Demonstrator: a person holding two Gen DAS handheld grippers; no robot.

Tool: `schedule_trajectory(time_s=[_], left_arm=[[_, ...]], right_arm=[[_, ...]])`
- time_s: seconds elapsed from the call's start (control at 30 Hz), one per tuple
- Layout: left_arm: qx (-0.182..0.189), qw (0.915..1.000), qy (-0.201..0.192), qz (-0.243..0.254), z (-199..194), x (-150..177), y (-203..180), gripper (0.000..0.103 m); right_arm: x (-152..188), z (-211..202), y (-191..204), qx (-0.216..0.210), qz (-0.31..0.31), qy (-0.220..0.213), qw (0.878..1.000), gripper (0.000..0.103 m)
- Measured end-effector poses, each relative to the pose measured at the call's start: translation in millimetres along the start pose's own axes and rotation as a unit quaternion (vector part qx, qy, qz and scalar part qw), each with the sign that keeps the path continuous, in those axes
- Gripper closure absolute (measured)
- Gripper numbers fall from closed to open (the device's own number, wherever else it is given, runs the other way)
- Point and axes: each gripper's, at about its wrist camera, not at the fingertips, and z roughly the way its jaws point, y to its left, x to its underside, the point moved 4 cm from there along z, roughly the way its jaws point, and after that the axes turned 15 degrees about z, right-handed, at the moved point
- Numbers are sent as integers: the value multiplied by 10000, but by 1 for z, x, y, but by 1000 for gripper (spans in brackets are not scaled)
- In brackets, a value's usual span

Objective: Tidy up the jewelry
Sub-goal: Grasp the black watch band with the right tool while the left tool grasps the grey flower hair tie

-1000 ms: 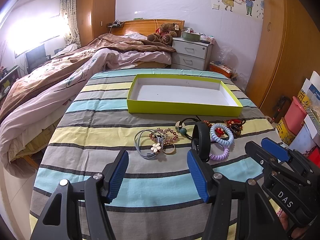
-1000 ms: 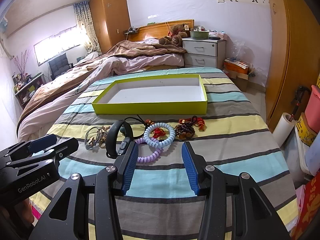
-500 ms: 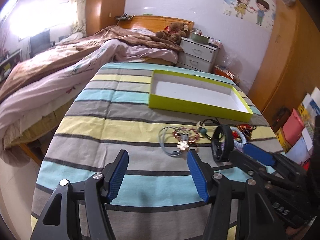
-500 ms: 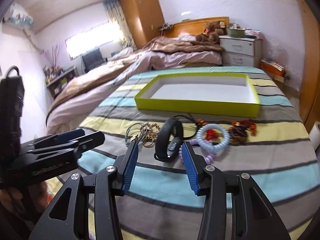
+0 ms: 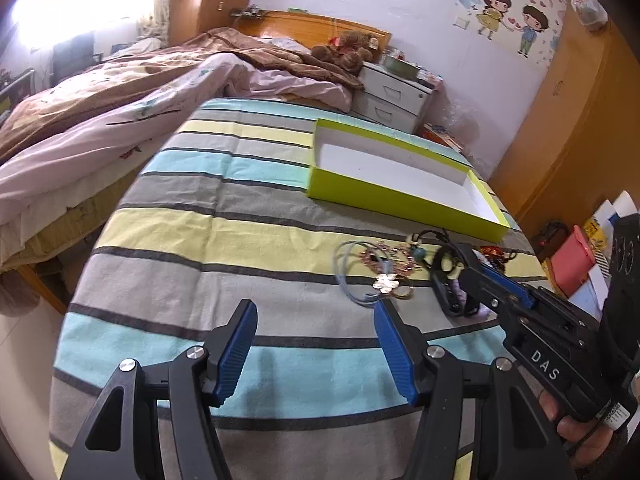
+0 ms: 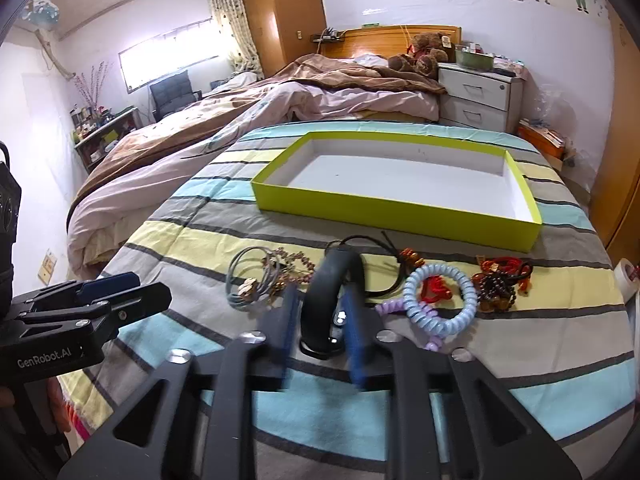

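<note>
The left hand-held gripper (image 5: 314, 344) hovers spread over bare striped cloth (image 5: 224, 240) near the front edge, nothing between its pads, with open room to its left out to the bench's side edge. The right hand-held gripper (image 6: 318, 322) sits low over the jewelry, its blurred blue pads on either side of the black band (image 6: 334, 300); I cannot tell whether they are pinching it. Just left of the band lie grey cords (image 6: 244, 280) and a beaded chain (image 6: 292, 268); just right, a pale blue coil ring (image 6: 440, 300), a lilac coil (image 6: 430, 338) touching it, and red and brown beads (image 6: 500, 284) near the right edge. Beyond a narrow free strip of cloth stands the green tray (image 6: 392, 216), white inside, with bare cloth past its far rim. The bed (image 6: 256, 120) runs along the left.
</note>
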Motion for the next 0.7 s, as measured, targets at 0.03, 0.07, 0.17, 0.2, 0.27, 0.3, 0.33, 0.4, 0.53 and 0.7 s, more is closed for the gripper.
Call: schedule_trajectory(time_s=[0.03, 0.07, 0.17, 0.2, 0.27, 0.3, 0.33, 0.4, 0.53, 0.7], left_arm=[[99, 9999, 6, 45, 2, -1, -2, 43], [210, 9997, 23, 127, 4, -1, -6, 43], [526, 9980, 97, 344, 13, -5, -18, 43], [611, 9974, 110, 377, 14, -6, -22, 43], [663, 9963, 49, 542, 17, -10, -29, 43], [677, 9958, 44, 613, 20, -12, -32, 43], [731, 9949, 98, 692, 24, -13, -36, 46], [755, 9941, 143, 768, 30, -17, -41, 49], [602, 9918, 240, 1105, 42, -23, -53, 56], [485, 9917, 492, 1081, 60, -24, -53, 68]], right_arm=[[-1, 0, -1, -48, 27, -7, 10000, 86], [-3, 0, -2, -114, 85, -10, 9999, 86], [-6, -3, -4, -264, 162, -56, 9995, 87], [-8, -4, -3, -295, 157, -92, 9994, 87], [-10, -9, -2, -387, 144, -141, 9990, 87], [-11, -12, -3, -460, 179, -172, 9986, 88], [-13, -15, -2, -492, 193, -205, 9984, 88], [-17, -21, -2, -548, 196, -310, 9978, 88], [-25, -36, -5, -605, 268, -512, 9965, 88], [-32, -49, -11, -592, 373, -682, 9952, 88]])
